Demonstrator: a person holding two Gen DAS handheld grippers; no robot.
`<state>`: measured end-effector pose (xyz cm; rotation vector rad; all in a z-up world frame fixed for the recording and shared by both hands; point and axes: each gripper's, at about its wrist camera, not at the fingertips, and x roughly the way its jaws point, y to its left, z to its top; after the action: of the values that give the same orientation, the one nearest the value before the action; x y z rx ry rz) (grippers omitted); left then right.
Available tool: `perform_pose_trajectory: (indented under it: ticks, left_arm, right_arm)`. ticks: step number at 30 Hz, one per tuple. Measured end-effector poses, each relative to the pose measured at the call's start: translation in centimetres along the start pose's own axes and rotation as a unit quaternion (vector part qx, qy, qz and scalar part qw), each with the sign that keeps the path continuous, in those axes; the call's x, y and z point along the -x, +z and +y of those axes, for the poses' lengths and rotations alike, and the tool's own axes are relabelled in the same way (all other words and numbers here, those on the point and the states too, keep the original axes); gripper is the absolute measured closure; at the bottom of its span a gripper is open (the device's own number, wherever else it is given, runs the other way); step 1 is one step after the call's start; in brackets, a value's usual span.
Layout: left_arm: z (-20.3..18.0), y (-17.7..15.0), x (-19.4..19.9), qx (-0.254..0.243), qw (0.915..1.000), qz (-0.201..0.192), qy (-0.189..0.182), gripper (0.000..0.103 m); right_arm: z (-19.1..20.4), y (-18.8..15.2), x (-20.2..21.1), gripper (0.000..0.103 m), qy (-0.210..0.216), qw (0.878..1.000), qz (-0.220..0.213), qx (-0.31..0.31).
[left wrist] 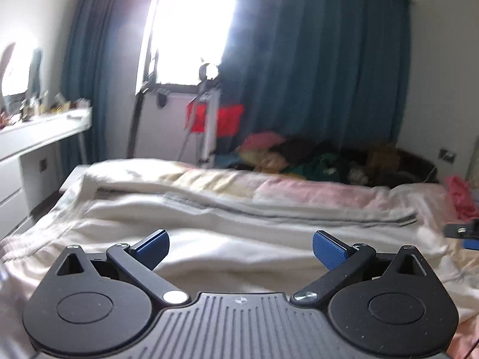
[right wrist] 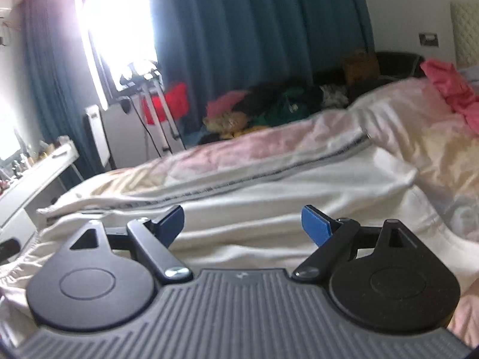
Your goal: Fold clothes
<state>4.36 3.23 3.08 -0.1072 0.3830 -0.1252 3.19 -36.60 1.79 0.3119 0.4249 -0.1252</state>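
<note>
Left claw (left wrist: 241, 249): black arms, blue pads (left wrist: 327, 248), spread wide apart, nothing held between them. Hanging just above a big cream-white garment with dark grey stripes (left wrist: 209, 239). In the left view, spread flat across the bed, stripes running from left to right just past the pads. Bunched stretchy edge of the same cloth down at the left. At the far right edge, a small bit of black and blue, the tip of the right claw, close over the cloth.

Right claw (right wrist: 242, 224): same black arms, blue pads (right wrist: 314, 227), also wide open and empty. Low over the same cream-white garment with dark grey stripes (right wrist: 269, 215), stripes slanting up to the right in this view.

Under the garment, a soft bed cover in pale pink and yellow (left wrist: 299, 187). On the right side of the bed, a crumpled pink cloth (right wrist: 452, 89). Behind the bed, a messy heap of clothes in pink, green, black and brown (left wrist: 314, 161). Past that, long dark teal curtains (left wrist: 314, 74) and a very bright window (left wrist: 191, 24). Near the window, a white stand with a red cloth (left wrist: 227, 119) hanging by it. Far left, a white bench (left wrist: 45, 128) with small, blurry things on top.
</note>
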Motion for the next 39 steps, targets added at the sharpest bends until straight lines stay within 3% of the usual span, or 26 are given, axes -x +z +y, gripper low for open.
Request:
perform_pose_trajectory:
  ticks: [6, 8, 10, 12, 16, 17, 20, 22, 26, 28, 31, 34, 37, 39]
  left_arm:
    - [5.9, 0.3, 0.2, 0.035, 0.9967, 0.044, 0.058, 0.0]
    - [8.4, 1.1, 0.5, 0.049, 0.9928, 0.055, 0.094, 0.0]
    - [11.8, 1.5, 0.5, 0.096, 0.9842, 0.069, 0.132, 0.0]
    - [15.5, 1.5, 0.7, 0.156, 0.9687, 0.078, 0.177, 0.0]
    - [22.0, 0.2, 2.0, 0.283, 0.9151, 0.04, 0.284, 0.0]
    - [23.0, 0.1, 2.4, 0.296, 0.9069, 0.032, 0.298, 0.0]
    - [24.6, 0.0, 3.8, 0.314, 0.8965, 0.002, 0.313, 0.0]
    - [25.2, -0.3, 4.4, 0.325, 0.8931, -0.008, 0.311, 0.0]
    - [27.0, -1.2, 3.2, 0.37, 0.8956, 0.026, 0.246, 0.0]
    - [27.6, -1.7, 2.9, 0.396, 0.8906, 0.037, 0.22, 0.001]
    - [27.7, -2.5, 3.1, 0.42, 0.8815, 0.043, 0.211, 0.003]
    - [27.7, -3.2, 3.7, 0.431, 0.8744, 0.039, 0.219, 0.004]
    - [27.7, -3.5, 4.3, 0.428, 0.8744, 0.031, 0.226, 0.004]
    - [28.2, -3.7, 4.0, 0.431, 0.8723, 0.035, 0.228, 0.004]
  right_arm:
    - [-2.9, -0.6, -0.7, 0.016, -0.035, 0.995, 0.04, -0.08]
    - [-3.5, -0.9, -0.8, 0.016, -0.054, 0.994, 0.048, -0.084]
    - [-4.0, -1.1, -0.9, 0.016, -0.068, 0.992, 0.058, -0.086]
    - [-4.7, -1.2, -0.7, 0.016, -0.064, 0.991, 0.061, -0.104]
    - [-6.8, -1.2, 0.1, 0.016, -0.037, 0.985, 0.053, -0.161]
    - [-7.5, -1.1, 0.3, 0.016, -0.03, 0.983, 0.051, -0.174]
    - [-10.2, -1.0, 0.9, 0.016, -0.038, 0.981, 0.036, -0.189]
    - [-12.3, -1.6, 1.0, 0.016, -0.082, 0.977, 0.029, -0.196]
    - [-16.8, -3.7, 2.4, 0.016, -0.154, 0.938, 0.015, -0.31]
    - [-18.4, -4.7, 3.4, 0.016, -0.172, 0.921, -0.007, -0.351]
    - [-20.0, -6.0, 4.3, 0.016, -0.209, 0.901, -0.024, -0.38]
    - [-21.4, -7.1, 5.0, 0.017, -0.207, 0.883, -0.042, -0.419]
    - [-22.5, -8.0, 4.6, 0.031, -0.188, 0.869, -0.033, -0.456]
    - [-23.2, -8.7, 3.9, 0.033, -0.175, 0.857, -0.022, -0.484]
